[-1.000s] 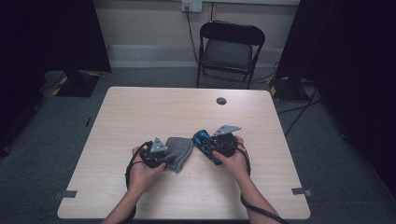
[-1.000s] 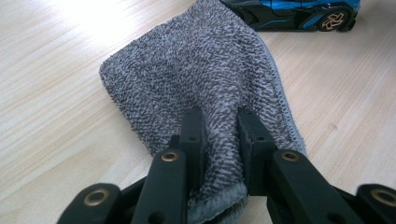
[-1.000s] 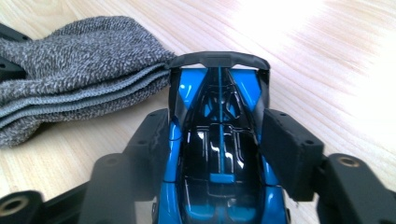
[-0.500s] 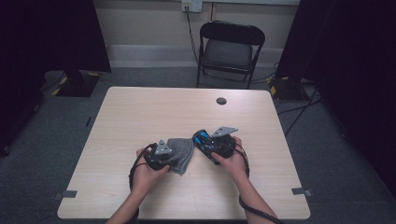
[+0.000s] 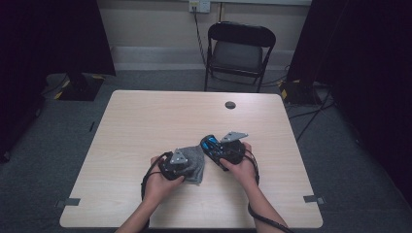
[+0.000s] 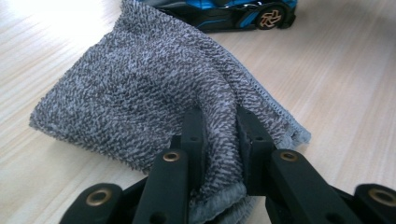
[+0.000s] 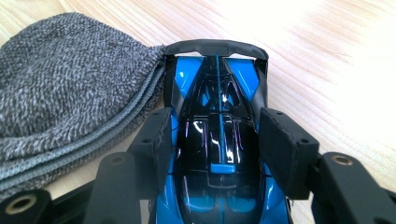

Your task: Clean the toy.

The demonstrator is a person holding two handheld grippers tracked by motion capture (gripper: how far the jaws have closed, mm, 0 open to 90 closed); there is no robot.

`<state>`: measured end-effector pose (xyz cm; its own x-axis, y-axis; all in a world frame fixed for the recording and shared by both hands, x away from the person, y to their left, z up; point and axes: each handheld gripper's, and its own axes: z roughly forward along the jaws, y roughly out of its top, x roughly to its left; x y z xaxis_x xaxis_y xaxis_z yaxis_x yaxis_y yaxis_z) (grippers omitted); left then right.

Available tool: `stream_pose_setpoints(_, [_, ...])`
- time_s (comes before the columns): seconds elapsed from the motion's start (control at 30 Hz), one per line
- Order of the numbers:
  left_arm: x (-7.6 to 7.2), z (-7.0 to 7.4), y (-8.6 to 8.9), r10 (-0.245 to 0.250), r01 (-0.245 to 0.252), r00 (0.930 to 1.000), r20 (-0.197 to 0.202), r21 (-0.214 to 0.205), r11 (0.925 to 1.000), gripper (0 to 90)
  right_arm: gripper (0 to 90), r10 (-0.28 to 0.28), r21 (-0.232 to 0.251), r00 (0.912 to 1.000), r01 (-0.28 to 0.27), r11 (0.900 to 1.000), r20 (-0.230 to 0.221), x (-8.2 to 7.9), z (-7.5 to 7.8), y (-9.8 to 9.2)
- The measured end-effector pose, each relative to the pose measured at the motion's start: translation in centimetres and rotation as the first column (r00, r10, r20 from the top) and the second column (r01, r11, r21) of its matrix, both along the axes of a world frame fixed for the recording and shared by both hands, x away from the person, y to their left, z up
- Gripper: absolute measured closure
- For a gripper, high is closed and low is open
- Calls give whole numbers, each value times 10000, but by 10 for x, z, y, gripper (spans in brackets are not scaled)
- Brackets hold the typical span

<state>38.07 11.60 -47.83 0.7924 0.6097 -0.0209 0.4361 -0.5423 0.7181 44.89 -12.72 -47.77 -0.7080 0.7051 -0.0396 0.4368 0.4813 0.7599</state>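
Our left gripper (image 6: 219, 140), clenched on the folded grey terry cloth (image 6: 140, 88), has slid toward the glossy blue-and-black toy car (image 7: 219, 135); our right gripper (image 7: 217, 140) clamps it, ready for wiping.

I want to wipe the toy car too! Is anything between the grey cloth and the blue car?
Nothing visible stands between them. The fuzzy grey cloth, pinched in the left tool, lies right beside the shiny blue and black toy car, which the right tool grips by its sides. The cloth's edge meets the car's end.
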Motion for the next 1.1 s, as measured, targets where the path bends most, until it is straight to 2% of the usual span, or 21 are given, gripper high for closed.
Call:
stream_pose_setpoints(0.13, [-2,-1,-1,-78,77,9999,-88,-139,9999,753,452,-1,18,10000,1,10000,9,0,0,0])
stream_pose_setpoints(0.47, [-12,1,-15,-587,586,9982,-128,-95,9982,754,452,-66,-39,10000,66,10000,-33,0,1,1])
stream_pose_setpoints(0.9, [-24,2,-31,-1373,1375,9903,-222,56,9905,753,453,-130,-99,9998,128,9999,-125,0,2,2])
stream_pose_setpoints(1.1, [-27,3,-35,-1538,1540,9878,-236,104,9880,753,453,-130,-126,9998,129,9998,-125,1,2,2])
